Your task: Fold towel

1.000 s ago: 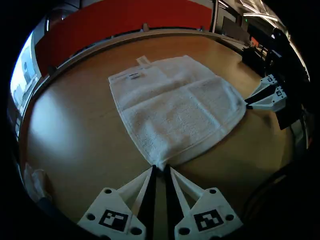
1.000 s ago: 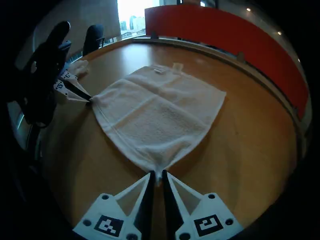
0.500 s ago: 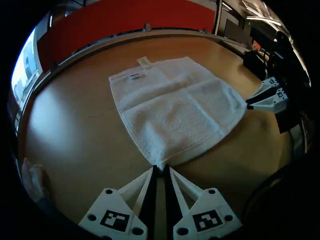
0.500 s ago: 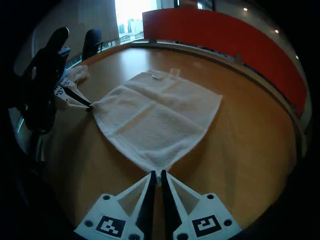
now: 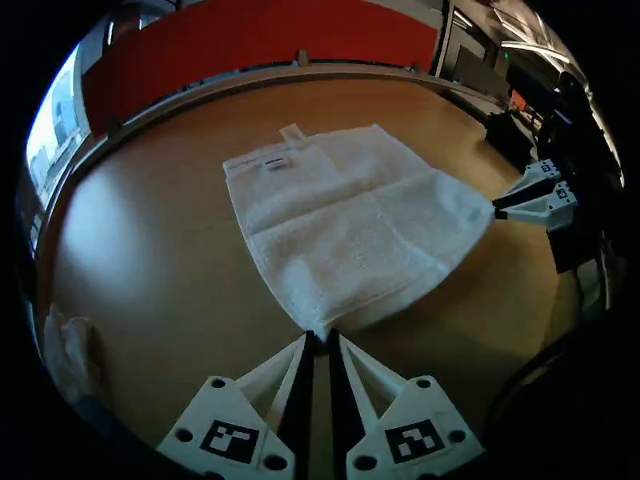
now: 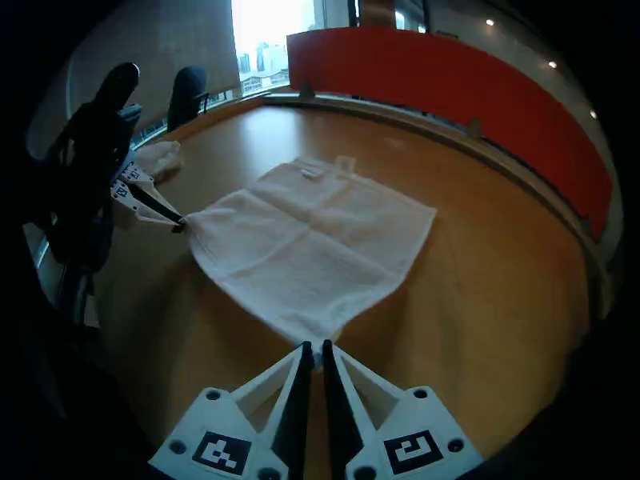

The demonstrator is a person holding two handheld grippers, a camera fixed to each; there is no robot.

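Note:
A white towel [image 5: 344, 216] lies partly spread on the wooden table [image 5: 144, 264], its near edge lifted off the surface. My left gripper [image 5: 320, 336] is shut on the towel's near corner. The right gripper [image 5: 494, 210] shows at the right of the left gripper view, pinching the neighbouring corner. In the right gripper view, the towel [image 6: 312, 248] stretches away from my right gripper [image 6: 314, 348], which is shut on its corner. The left gripper [image 6: 179, 224] holds the other corner at the left there. The far edge with its label [image 5: 276, 164] rests on the table.
A red wall panel [image 5: 256, 40] runs behind the table's far curved edge. A crumpled white cloth [image 6: 160, 158] lies on the table beyond the left gripper. Dark chairs [image 6: 188, 88] stand by the window. Dark equipment [image 5: 528, 104] sits at the table's right side.
Both grippers have risen with their corners, lifting the towel's near edge off the table. The towel looks farther and pulled tauter between the two held corners.

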